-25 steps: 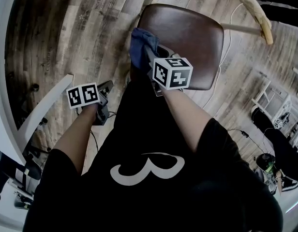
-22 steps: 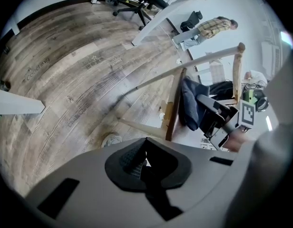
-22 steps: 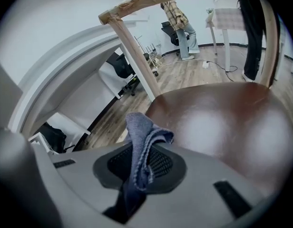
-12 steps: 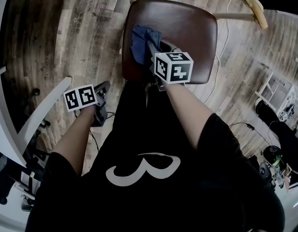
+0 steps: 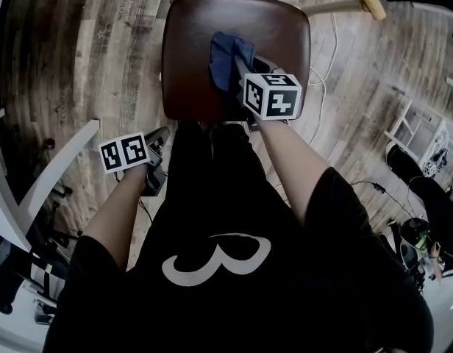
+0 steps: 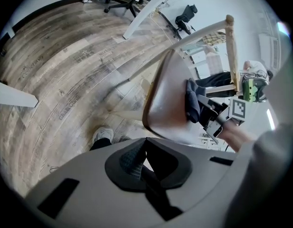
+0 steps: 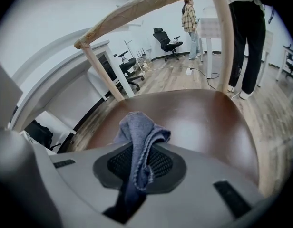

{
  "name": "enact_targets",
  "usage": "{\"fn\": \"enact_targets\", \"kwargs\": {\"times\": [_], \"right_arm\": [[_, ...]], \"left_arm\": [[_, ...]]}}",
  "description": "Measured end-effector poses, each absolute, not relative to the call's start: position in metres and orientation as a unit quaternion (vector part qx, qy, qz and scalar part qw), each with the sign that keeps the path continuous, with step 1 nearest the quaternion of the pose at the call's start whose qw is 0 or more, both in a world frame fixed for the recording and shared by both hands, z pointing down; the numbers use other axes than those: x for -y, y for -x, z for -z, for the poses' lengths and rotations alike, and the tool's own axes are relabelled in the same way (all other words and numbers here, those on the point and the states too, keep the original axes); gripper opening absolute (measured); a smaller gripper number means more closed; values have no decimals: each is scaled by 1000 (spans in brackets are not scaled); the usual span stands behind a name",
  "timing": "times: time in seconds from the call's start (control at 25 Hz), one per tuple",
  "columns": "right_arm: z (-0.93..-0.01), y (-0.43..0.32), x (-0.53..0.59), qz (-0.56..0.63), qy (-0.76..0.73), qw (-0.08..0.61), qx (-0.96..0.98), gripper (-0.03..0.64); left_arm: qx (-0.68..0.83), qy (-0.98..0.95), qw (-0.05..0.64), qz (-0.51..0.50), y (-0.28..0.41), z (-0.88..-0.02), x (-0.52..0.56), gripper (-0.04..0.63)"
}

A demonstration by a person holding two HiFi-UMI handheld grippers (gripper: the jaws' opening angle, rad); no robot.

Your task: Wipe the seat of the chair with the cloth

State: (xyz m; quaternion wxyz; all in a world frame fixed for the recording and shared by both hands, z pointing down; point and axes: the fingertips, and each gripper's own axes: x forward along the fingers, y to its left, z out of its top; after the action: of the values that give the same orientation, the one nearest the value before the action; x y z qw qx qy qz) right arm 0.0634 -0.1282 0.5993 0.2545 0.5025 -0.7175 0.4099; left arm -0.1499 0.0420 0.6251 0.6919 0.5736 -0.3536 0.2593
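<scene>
The chair's brown glossy seat [image 5: 193, 57] fills the top middle of the head view, and also shows as the seat [image 7: 203, 115] and the seat [image 6: 168, 99] in the gripper views. A blue cloth [image 5: 228, 59] is bunched over the seat's middle. My right gripper [image 5: 245, 79] is shut on the cloth [image 7: 139, 139], which hangs between its jaws. My left gripper [image 5: 159, 140] hangs low at my left side, off the chair, jaws closed on nothing [image 6: 142, 161].
Pale wooden chair-back rails [image 7: 137, 4] rise behind the seat. A white desk leg [image 5: 61, 168] stands at my left. White cables [image 5: 326, 72] trail on the wood floor right of the chair. A standing person [image 7: 190, 18] and office chairs [image 7: 166, 41] are far off.
My right gripper and the cloth have moved forward from the seat's near-left corner toward its middle. The left gripper has stayed by my side.
</scene>
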Motion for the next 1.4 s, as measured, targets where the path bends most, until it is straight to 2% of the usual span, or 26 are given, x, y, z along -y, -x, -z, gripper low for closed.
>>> {"fn": "enact_targets", "kwargs": {"times": [0.72, 1.0, 1.4], "right_arm": [[-601, -206, 100, -372, -543, 292, 694, 55], [-606, -251, 84, -372, -561, 300, 676, 55], [-602, -275, 80, -384, -572, 283, 668, 55]], "left_arm": [[351, -578, 691, -256, 75, -620, -70, 12], [361, -579, 685, -254, 68, -621, -73, 12], [370, -572, 690, -245, 53, -627, -93, 12]]}}
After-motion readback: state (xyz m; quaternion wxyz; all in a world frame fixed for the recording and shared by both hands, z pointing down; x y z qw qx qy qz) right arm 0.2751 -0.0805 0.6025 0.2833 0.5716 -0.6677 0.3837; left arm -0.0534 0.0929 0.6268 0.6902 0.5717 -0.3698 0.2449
